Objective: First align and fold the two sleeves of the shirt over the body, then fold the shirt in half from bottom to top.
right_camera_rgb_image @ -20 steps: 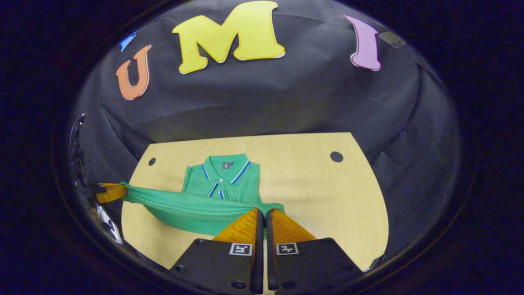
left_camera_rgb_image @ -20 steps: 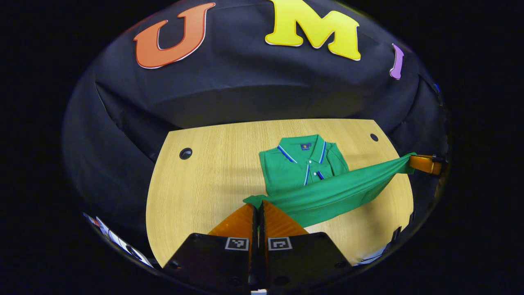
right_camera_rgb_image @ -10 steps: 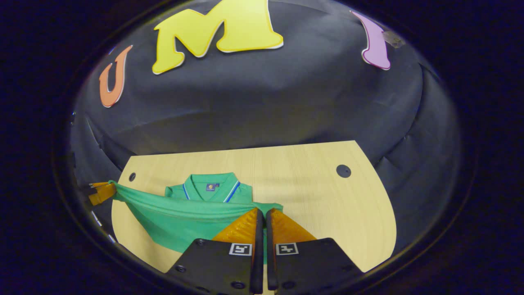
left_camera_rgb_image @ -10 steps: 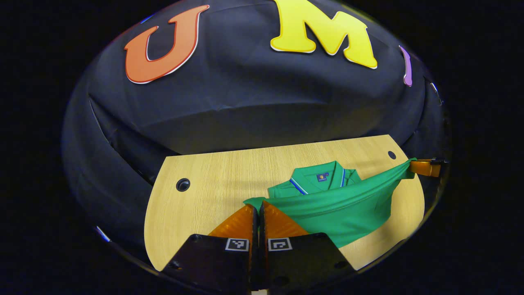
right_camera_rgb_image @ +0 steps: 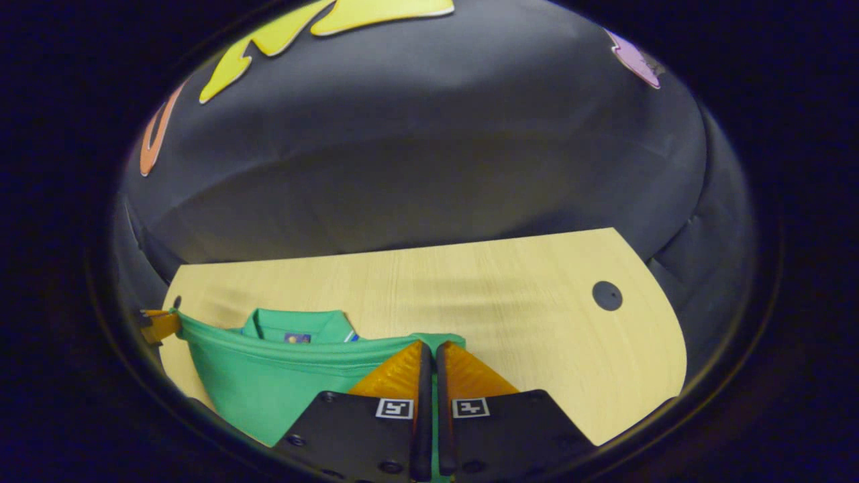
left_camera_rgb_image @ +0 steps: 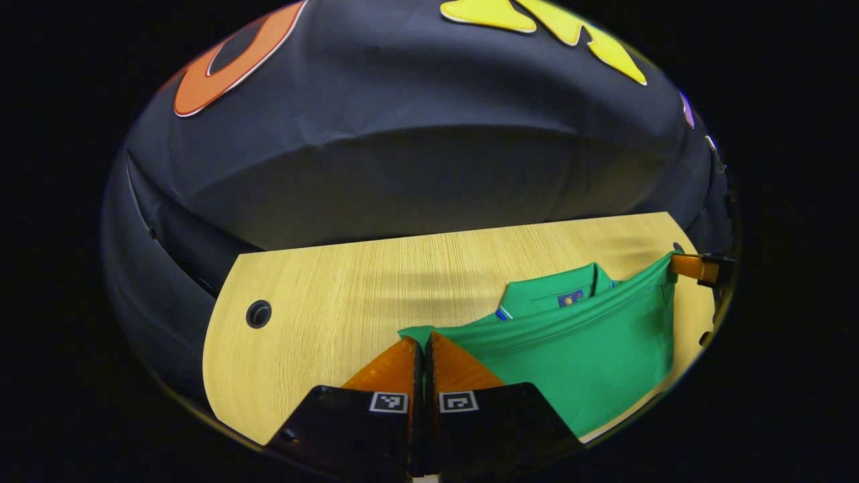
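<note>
**Green Shirt Gets Its Bottom Edge Carried Up**

Wood table [left_camera_rgb_image: 349,282] sits in front of a dark cloth wall, pale and smooth, with a round hole [left_camera_rgb_image: 258,313] near its edge at 9 o'clock in the left gripper view.

On the table lies the green shirt [left_camera_rgb_image: 604,355]. It is soft and light, so it bends and droops where nothing holds it. It will not break. It can slip or bunch up, so both corners need a firm pinch, and they should go along together so the edge stays straight. The best places to hold are the two ends of the bottom hem, and that is where both claws are now.

The left gripper [left_camera_rgb_image: 423,352] has its two fingers squeezed together on one hem corner. The right gripper [right_camera_rgb_image: 429,355] has its fingers squeezed together on the other corner. In the left gripper view the other claw sits far off at 3 o'clock, also pinching the cloth.

The hem [right_camera_rgb_image: 288,349] is stretched in a line between the two claws. It hangs up off the table and sits close to the collar [right_camera_rgb_image: 295,325], which peeks out just past it at 12 o'clock. The collar has a thin blue stripe and a small dark tag. No sleeves stick out at the sides.

I think the bottom-to-top fold is nearly done. The hem looks ready to be laid down near the collar.
</note>
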Tool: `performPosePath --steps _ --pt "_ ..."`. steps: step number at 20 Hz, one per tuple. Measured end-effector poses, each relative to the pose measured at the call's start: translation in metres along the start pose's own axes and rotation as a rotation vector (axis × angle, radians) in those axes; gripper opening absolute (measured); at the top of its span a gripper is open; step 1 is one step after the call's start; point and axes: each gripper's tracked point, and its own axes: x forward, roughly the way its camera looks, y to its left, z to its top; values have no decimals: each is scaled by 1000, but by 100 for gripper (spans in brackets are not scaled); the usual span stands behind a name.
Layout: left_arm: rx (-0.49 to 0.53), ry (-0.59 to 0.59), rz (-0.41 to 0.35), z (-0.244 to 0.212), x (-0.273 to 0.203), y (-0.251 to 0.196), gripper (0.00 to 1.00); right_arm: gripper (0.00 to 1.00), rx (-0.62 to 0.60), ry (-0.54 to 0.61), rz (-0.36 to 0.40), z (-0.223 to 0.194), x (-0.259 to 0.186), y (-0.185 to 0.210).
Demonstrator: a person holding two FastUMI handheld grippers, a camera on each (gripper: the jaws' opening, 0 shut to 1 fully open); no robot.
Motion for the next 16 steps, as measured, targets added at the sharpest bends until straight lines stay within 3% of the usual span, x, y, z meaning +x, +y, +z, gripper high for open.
performPosePath --steps 5,6,11,12,13,15,16 --pt "-19 67 1 -27 29 -4 3 3 -49 32 -14 -20 33 1" --pt "-17 81 0 -33 33 -5 3 6 -48 44 -13 -24 36 1" --pt "-18 93 -4 -37 36 -6 6 8 -8 60 3 -26 33 -4" --pt "-25 98 -14 -37 33 -8 6 23 -4 62 20 -25 29 -2" --pt "-38 96 -14 -36 28 -9 14 37 -2 61 28 -24 26 -2" --pt "-73 83 -38 -32 19 -15 52 67 11 52 64 -19 12 3" --pt "-82 74 -32 -30 14 -14 64 81 22 46 74 -15 3 4"
